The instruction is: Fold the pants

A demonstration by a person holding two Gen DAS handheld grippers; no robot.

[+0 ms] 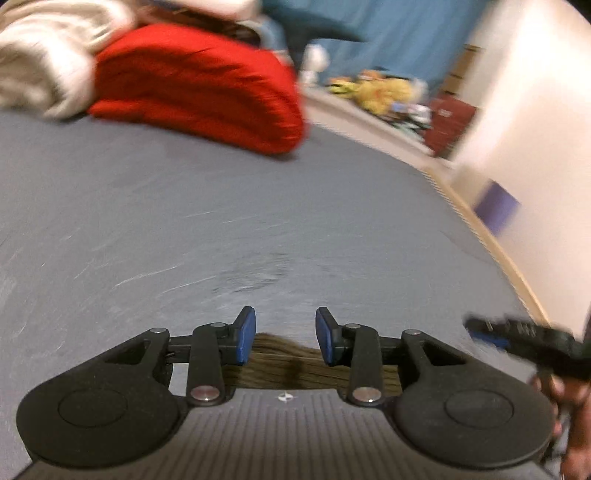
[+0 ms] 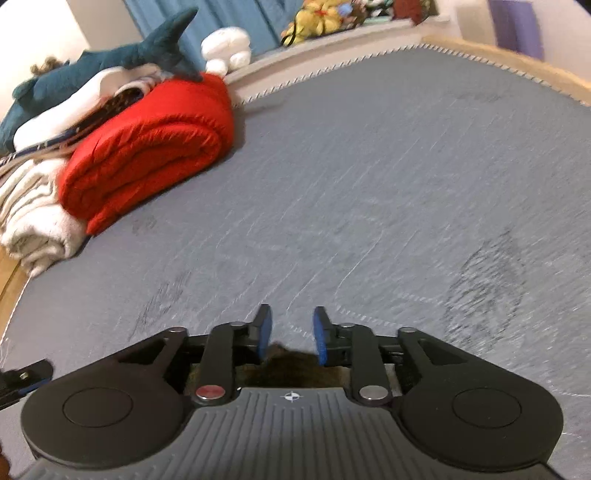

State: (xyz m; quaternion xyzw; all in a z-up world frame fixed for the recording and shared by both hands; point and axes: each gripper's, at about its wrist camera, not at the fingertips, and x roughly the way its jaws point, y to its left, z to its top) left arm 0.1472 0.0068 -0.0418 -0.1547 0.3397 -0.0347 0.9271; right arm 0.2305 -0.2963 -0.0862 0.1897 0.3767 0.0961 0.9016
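The pants (image 1: 288, 365) show only as a strip of olive-brown cloth low between and behind my left gripper's pads. My left gripper (image 1: 284, 336) is open, its blue pads apart above the grey bed sheet (image 1: 184, 221). The same brown cloth (image 2: 295, 369) shows under my right gripper (image 2: 291, 336), which is open too, with a narrower gap. The right gripper also shows at the right edge of the left wrist view (image 1: 517, 339), blurred. Most of the pants are hidden below both grippers.
A rolled red blanket (image 2: 147, 147) and cream blankets (image 2: 33, 221) lie at the far left of the bed. A blue shark plush (image 2: 110, 62) lies behind them. The wooden bed edge (image 1: 498, 254) and a white wall run on the right. Plush toys (image 2: 317, 18) sit on a ledge.
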